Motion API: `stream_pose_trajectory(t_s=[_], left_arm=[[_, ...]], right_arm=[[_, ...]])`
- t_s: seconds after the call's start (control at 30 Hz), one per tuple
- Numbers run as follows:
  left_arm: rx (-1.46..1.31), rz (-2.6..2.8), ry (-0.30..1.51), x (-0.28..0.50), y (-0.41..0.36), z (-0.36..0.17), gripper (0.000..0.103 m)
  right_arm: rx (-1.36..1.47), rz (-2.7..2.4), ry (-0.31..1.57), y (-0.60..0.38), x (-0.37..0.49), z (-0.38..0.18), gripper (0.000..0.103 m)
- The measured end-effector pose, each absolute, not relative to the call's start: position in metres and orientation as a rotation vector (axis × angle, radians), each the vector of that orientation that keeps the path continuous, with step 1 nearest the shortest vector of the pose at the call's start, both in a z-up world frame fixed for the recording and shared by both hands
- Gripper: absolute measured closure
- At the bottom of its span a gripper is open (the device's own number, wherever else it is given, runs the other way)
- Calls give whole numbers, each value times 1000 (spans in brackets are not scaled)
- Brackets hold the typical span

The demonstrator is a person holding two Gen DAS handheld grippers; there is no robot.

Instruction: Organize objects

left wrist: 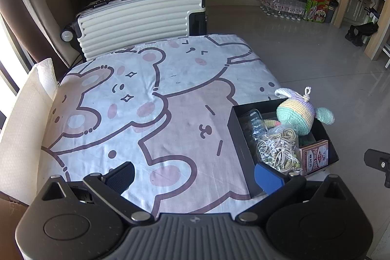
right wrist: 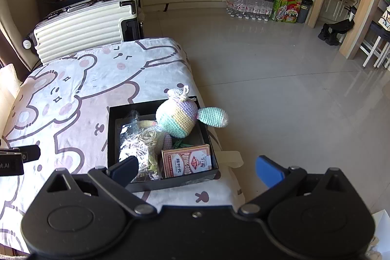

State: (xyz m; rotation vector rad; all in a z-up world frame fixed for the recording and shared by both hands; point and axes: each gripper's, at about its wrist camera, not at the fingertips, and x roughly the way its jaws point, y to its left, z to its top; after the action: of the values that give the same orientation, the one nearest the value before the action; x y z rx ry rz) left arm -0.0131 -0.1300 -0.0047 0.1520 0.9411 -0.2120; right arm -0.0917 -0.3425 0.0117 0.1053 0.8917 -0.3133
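Note:
A black open box (left wrist: 237, 135) (right wrist: 112, 135) sits at the right edge of the table covered by a bear-print cloth (left wrist: 146, 101) (right wrist: 68, 101). In it are a pastel crocheted toy (left wrist: 296, 115) (right wrist: 178, 117), a clear bag of rubber bands (left wrist: 277, 148) (right wrist: 139, 143) and a red pack of playing cards (left wrist: 314, 158) (right wrist: 187, 160). My left gripper (left wrist: 195, 174) is open and empty over the cloth, left of the box. My right gripper (right wrist: 197, 168) is open and empty, just in front of the box.
A white suitcase (left wrist: 136, 16) (right wrist: 80, 23) stands behind the table. A white padded roll (left wrist: 26, 113) lies along the table's left side. Tiled floor (right wrist: 280, 77) lies to the right, with bottled water packs and a carton (right wrist: 287, 4) by the cabinets.

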Motion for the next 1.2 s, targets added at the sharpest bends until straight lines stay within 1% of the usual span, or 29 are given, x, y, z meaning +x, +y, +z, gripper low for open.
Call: stream_pose_trajectory(t_s=[1.2], left_arm=[[151, -215, 948, -14, -130, -6, 0]], right_arm=[[110, -313, 885, -343, -92, 13, 0]])
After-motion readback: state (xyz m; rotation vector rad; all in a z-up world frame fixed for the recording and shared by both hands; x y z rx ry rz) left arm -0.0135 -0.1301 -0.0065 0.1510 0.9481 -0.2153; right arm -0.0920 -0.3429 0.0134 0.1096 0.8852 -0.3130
